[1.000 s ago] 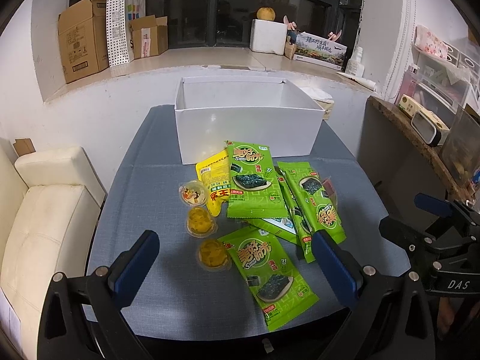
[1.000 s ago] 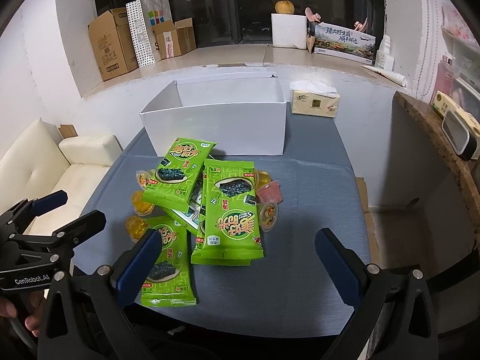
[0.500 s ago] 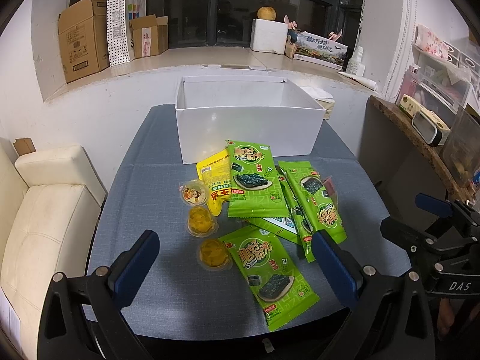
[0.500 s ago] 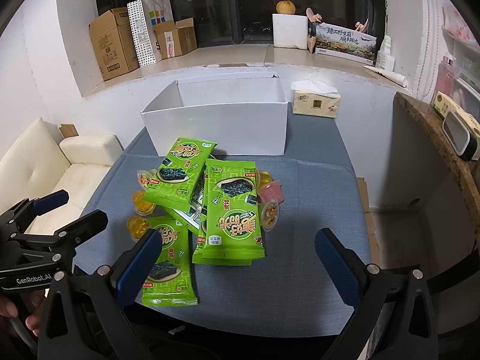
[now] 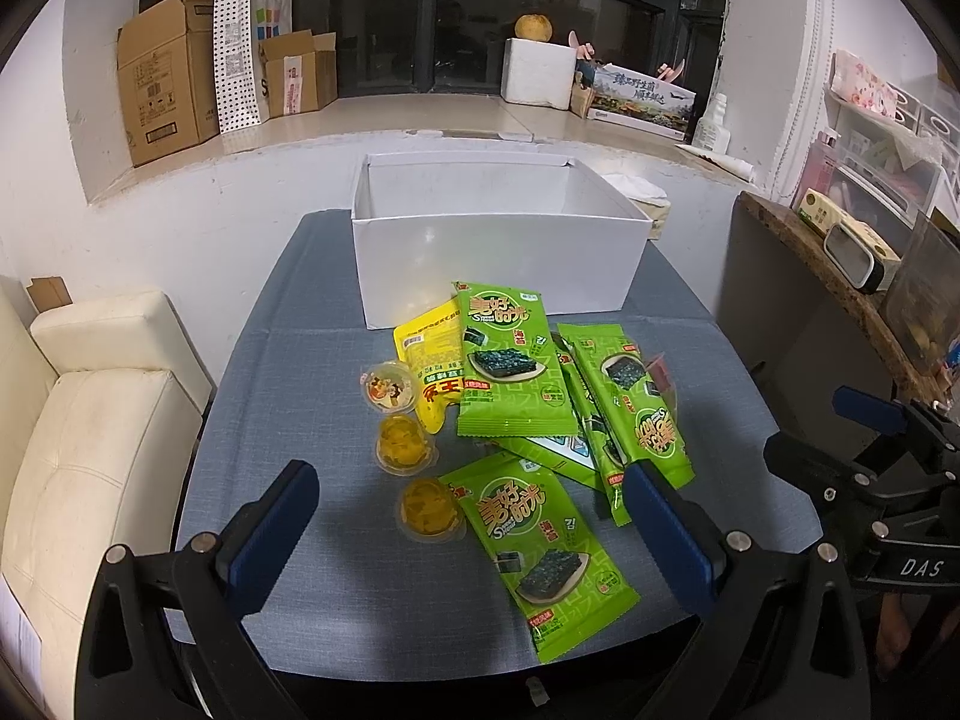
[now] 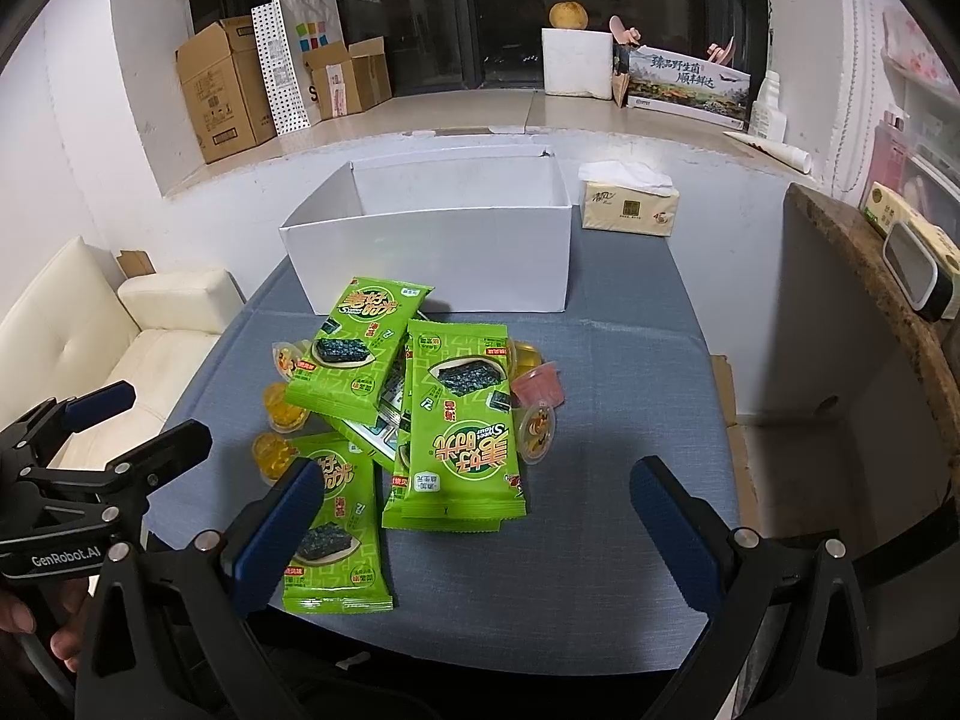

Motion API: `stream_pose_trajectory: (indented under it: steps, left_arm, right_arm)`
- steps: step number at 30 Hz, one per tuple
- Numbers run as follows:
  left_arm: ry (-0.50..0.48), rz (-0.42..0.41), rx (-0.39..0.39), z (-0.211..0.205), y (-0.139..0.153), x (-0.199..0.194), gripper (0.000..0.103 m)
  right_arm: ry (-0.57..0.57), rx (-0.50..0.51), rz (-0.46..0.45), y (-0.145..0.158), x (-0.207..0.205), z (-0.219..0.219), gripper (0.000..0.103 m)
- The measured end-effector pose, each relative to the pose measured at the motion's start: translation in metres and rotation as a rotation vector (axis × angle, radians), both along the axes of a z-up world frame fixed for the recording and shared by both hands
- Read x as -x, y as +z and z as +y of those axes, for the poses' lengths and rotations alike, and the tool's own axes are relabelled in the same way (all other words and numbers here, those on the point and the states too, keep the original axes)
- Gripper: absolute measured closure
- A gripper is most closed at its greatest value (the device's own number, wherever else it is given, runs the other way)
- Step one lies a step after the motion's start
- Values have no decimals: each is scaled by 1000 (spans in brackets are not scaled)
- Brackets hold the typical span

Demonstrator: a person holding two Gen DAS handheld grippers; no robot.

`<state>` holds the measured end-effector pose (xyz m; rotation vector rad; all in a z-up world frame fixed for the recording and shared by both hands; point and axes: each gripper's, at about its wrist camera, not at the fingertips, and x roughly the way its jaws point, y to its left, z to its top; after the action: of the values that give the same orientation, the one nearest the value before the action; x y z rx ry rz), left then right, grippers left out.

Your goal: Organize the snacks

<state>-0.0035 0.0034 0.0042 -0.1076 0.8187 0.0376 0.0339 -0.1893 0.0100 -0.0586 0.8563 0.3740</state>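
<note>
Several green seaweed snack packs (image 5: 510, 360) (image 6: 462, 420) lie heaped in the middle of the grey-blue table (image 5: 300, 330). A yellow pouch (image 5: 429, 369) and small jelly cups (image 5: 403, 444) (image 6: 534, 429) sit around them. Behind the heap stands an empty white box (image 5: 498, 258) (image 6: 432, 252). My left gripper (image 5: 468, 516) hovers open at the near table edge, above the nearest pack (image 5: 543, 546) and a jelly cup (image 5: 429, 510). My right gripper (image 6: 474, 516) is open too, low over the near right side of the heap, holding nothing.
A tissue box (image 6: 627, 204) sits right of the white box. A cream sofa (image 5: 90, 420) runs along the left, a brown counter (image 5: 840, 264) along the right. Cardboard boxes (image 5: 162, 75) and a foam box (image 5: 537, 78) stand on the window ledge.
Both grippers have crept slightly forward toward the heap; the snacks and box have not moved, and both stay open.
</note>
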Motion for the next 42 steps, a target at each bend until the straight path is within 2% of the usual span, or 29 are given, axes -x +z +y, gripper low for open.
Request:
stream_pose_trajectory:
  steps: [16, 24, 33, 34, 35, 38, 39, 42]
  left_arm:
    - [8, 5, 5, 5, -2, -2, 0]
    - [20, 14, 13, 10, -6, -2, 0]
    - [28, 30, 16, 14, -12, -5, 0]
    - [30, 34, 17, 14, -13, -5, 0]
    - [31, 39, 18, 15, -15, -6, 0]
    - [32, 48, 19, 16, -19, -8, 0]
    - [30, 50, 19, 16, -20, -9, 0]
    - [24, 47, 11, 16, -22, -15, 0]
  right_arm:
    - [-5, 4, 20, -9, -21, 2, 0]
    - [51, 15, 121, -46, -76, 29, 0]
    - [77, -11, 264, -96, -114, 41, 1]
    - [82, -17, 282, -100, -115, 40, 3]
    - [75, -10, 284, -102, -115, 40, 10]
    - [79, -19, 279, -100, -115, 37, 17]
    - [83, -24, 288, -98, -115, 36, 25]
    - [82, -31, 263, -87, -111, 31, 31]
